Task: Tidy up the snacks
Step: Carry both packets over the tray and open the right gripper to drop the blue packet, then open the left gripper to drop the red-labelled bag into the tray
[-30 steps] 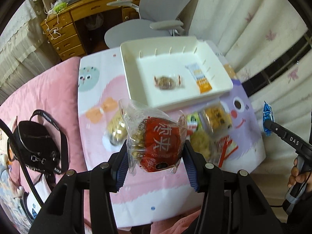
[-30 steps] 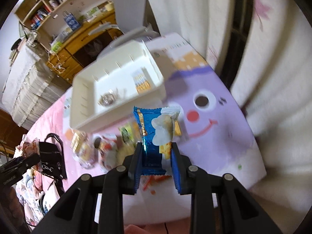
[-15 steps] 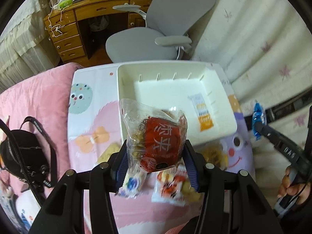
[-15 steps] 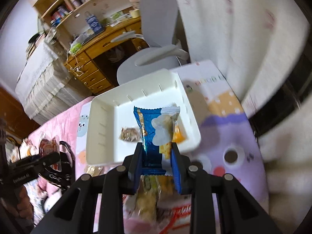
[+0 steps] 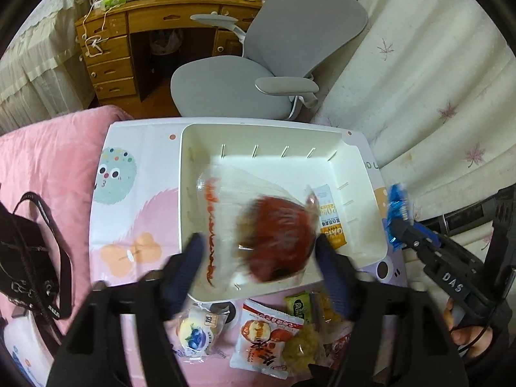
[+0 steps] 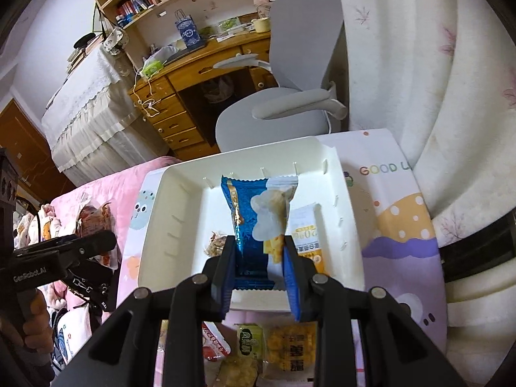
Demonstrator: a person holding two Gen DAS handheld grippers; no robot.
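A white tray point(image 5: 361, 174) sits on the cartoon tablecloth, also in the right wrist view point(image 6: 161, 225). My left gripper point(image 5: 258, 264) has its jaws spread wide over the tray's near edge; a clear bag with a red snack point(image 5: 274, 235), blurred, hangs loose between them above the tray. My right gripper point(image 6: 259, 258) is shut on a blue snack packet point(image 6: 254, 213) and holds it over the tray. In the tray lie an orange-and-white sachet point(image 6: 306, 232) and a small brown wrapped snack point(image 6: 214, 246).
Several loose snack packets point(image 5: 267, 338) lie on the cloth in front of the tray. A grey office chair point(image 5: 258, 64) and a wooden desk point(image 5: 129, 32) stand behind. A black bag point(image 5: 22, 258) rests on the pink blanket at left.
My left gripper has opened and let go of the red snack bag, which is dropping over the tray. Both grippers have moved forward over the tray.
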